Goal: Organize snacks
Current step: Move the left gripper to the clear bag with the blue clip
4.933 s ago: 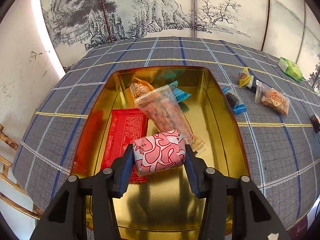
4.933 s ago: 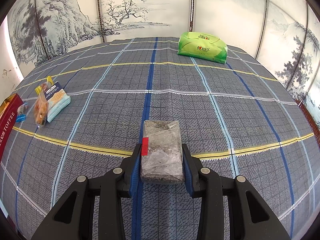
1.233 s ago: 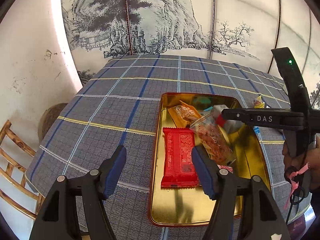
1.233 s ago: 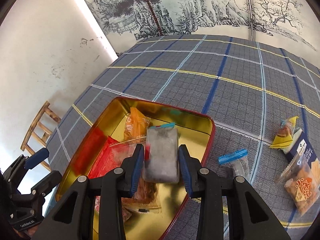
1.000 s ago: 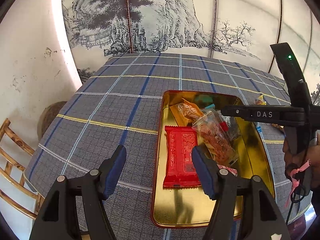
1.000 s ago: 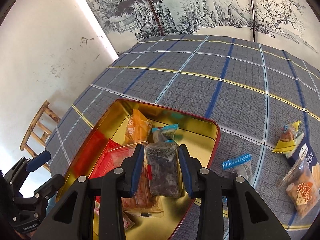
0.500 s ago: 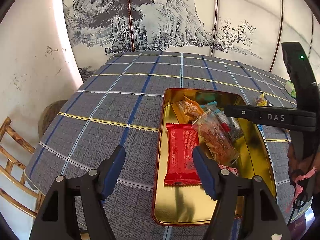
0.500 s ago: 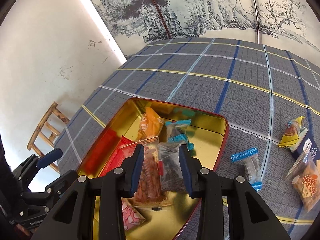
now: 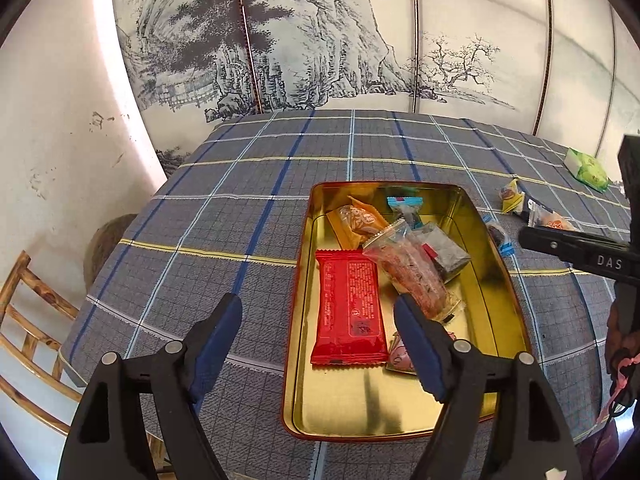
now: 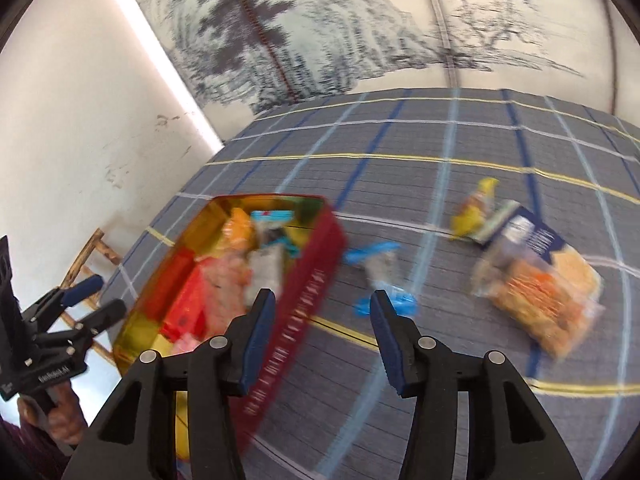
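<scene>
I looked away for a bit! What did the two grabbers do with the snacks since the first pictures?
The left gripper dropped its pink snack into the gold tin. The right gripper carried its grey packet over, let go there, and is swinging away, jaws opening, empty. The red wrapper stayed put.

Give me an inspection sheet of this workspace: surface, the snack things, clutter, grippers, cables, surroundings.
Surface: table under a grey plaid cloth.
Job's things: gold tin holds a red packet, an orange packet, a clear bag of reddish snacks and a dark clear packet. Outside it on the cloth: a blue-ended packet, a yellow packet, a clear bag of orange snacks, a green pack.
Clutter: nothing seen.
Grippers: left gripper empty, jaws opening; right gripper empty, jaws opening.
Cables: nothing seen.
Surroundings: ink-landscape screen, white wall, wooden chair.
</scene>
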Available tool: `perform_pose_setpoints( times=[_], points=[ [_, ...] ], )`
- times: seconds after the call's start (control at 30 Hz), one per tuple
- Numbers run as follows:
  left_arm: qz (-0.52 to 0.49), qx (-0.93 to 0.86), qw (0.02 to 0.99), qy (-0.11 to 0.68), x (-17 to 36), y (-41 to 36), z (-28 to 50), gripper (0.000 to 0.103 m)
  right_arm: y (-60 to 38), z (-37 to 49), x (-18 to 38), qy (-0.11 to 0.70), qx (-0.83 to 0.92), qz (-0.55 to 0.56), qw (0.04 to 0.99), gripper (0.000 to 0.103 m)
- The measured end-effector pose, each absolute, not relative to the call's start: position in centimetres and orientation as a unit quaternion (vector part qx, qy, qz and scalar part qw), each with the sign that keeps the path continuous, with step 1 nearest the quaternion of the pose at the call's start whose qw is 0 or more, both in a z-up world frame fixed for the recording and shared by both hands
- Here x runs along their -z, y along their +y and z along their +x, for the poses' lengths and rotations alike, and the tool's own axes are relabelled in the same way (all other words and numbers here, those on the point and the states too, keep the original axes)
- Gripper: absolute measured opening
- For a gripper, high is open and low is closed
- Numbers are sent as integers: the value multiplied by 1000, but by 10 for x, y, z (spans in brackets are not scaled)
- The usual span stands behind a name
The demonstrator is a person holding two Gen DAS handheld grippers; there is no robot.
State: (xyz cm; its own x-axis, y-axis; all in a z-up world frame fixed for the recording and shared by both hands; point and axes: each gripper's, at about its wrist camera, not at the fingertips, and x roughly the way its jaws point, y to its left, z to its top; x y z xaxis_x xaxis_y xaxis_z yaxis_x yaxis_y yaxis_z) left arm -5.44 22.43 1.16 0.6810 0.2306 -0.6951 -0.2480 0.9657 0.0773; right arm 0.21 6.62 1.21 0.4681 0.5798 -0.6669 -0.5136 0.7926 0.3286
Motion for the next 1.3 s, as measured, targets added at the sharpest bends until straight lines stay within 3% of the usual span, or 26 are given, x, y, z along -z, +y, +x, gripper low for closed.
perform_pose_setpoints(
  times=[0.3, 0.53, 0.83, 1.13, 1.3],
  points=[
    [19, -123, 919, 375, -18, 198, -50, 77, -46, 2, 10, 410, -200, 67, 888, 55],
    [50, -109, 919, 375, -21, 169, -47, 82, -129, 9, 20, 414, -89, 66, 904, 65],
    [73, -45, 919, 385, -32, 133, -34, 83, -175, 16, 30, 417, -26, 20, 908, 72],
    [-42, 88, 886, 453, -41, 84, 34, 83, -176, 20, 29, 417, -53, 40, 906, 82],
    [-102, 35, 858, 502, -15, 64, 88, 60, -180, 16, 28, 412, -69, 63, 906, 85]
  ],
)
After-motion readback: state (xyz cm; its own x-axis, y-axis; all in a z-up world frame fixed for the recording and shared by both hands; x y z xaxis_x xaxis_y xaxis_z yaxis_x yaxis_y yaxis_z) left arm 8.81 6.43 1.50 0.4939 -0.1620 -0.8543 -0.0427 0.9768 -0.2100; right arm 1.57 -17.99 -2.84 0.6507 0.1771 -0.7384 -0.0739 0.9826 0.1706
